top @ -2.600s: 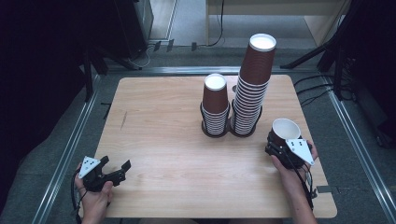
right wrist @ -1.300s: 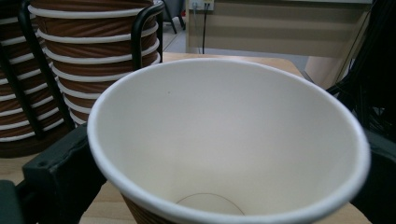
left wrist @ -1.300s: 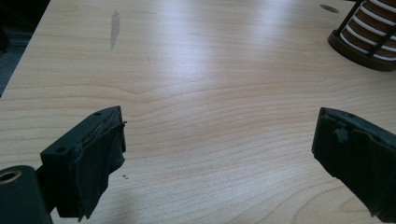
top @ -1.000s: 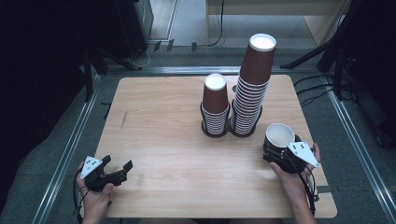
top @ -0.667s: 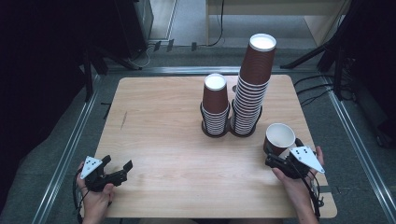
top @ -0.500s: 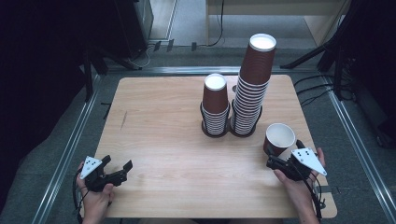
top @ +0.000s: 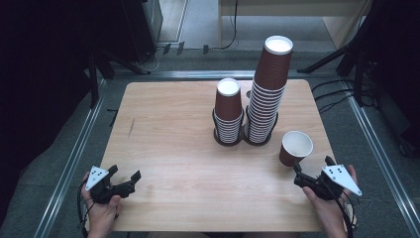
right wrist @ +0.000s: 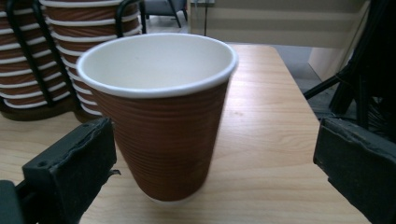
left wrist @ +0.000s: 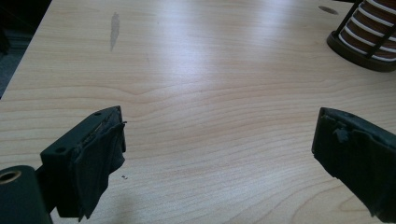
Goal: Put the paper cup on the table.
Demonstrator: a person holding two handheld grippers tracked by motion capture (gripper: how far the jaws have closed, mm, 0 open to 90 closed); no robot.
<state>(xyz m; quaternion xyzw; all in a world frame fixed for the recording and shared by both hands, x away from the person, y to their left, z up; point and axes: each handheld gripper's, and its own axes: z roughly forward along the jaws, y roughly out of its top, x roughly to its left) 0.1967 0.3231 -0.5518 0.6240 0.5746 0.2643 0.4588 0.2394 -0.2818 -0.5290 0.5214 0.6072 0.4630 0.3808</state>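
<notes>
A single brown ribbed paper cup [top: 295,147] with a white inside stands upright on the wooden table [top: 173,124], right of centre. In the right gripper view this cup [right wrist: 168,121] stands just ahead of my right gripper [right wrist: 214,154], whose jaws are wide apart and clear of it. From above, the right gripper [top: 312,166] sits slightly nearer the person than the cup, open. My left gripper [top: 125,172] rests open at the table's near left corner. Bare wood lies between its jaws [left wrist: 219,140].
Two stacks of brown cups stand in black wire holders at mid-table: a short stack [top: 228,113] and a tall stack [top: 268,89], just left of and behind the single cup. The short stack's holder base [left wrist: 362,44] appears far off. The table's right edge [top: 331,148] is close to the cup.
The right gripper carried the cup down and nearer, set it upright on the table, opened and drew back from it. The left gripper has not moved.
</notes>
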